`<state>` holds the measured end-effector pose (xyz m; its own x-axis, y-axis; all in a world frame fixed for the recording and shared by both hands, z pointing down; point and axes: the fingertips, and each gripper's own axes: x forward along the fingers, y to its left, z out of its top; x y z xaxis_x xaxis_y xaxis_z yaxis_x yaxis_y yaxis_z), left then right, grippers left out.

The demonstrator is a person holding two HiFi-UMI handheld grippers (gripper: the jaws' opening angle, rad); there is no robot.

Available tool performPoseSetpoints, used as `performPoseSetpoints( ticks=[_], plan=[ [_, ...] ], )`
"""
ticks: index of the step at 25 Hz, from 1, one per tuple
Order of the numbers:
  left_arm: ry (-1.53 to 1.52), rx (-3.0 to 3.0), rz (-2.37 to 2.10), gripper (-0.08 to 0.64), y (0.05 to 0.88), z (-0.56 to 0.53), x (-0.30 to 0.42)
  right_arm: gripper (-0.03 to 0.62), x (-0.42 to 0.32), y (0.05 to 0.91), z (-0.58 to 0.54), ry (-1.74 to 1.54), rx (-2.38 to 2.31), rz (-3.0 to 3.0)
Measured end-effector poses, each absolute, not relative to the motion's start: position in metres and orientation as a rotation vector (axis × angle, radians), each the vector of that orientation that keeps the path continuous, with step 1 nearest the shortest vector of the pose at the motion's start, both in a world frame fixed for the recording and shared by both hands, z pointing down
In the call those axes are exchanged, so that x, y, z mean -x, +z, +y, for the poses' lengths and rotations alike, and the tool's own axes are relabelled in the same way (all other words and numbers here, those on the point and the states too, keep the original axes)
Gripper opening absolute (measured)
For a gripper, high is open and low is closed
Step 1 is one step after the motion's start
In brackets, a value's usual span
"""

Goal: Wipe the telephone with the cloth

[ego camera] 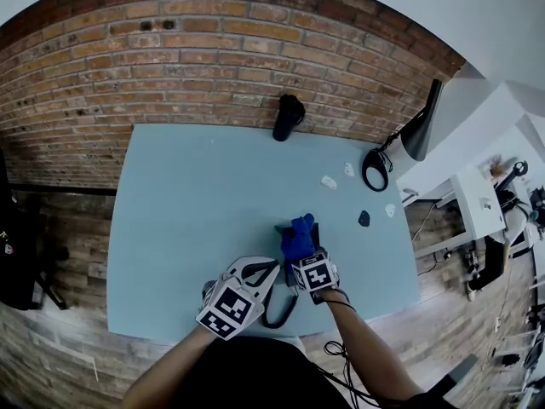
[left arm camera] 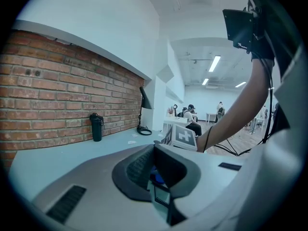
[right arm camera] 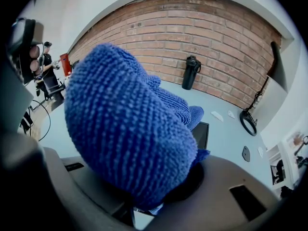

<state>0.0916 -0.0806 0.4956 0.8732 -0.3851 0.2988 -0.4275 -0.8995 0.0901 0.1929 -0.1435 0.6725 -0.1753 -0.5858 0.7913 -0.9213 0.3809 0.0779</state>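
The right gripper [ego camera: 305, 258] is clenched on the blue cloth [right arm camera: 130, 129], a soft, bulky wad above its jaws, and the dark telephone [right arm camera: 202, 134] lies flat on the counter [ego camera: 196, 194] just ahead of it. The left gripper [left arm camera: 155, 170], close beside the right one, has its jaws drawn in on what looks like the telephone's near edge. Light, stiff and slick, the telephone probably needs steadying by its edges; the limp cloth holds best by a gathered fold.
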Motion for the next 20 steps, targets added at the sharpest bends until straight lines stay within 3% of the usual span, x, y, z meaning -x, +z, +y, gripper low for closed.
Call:
performPoseSetpoints(
  ticks=[20],
  plan=[
    [0.428,-2.904,-0.607,0.011,0.497,-0.074,-0.094,0.127,-0.197,0.697,-0.092,0.634,-1.317,-1.837]
  ],
)
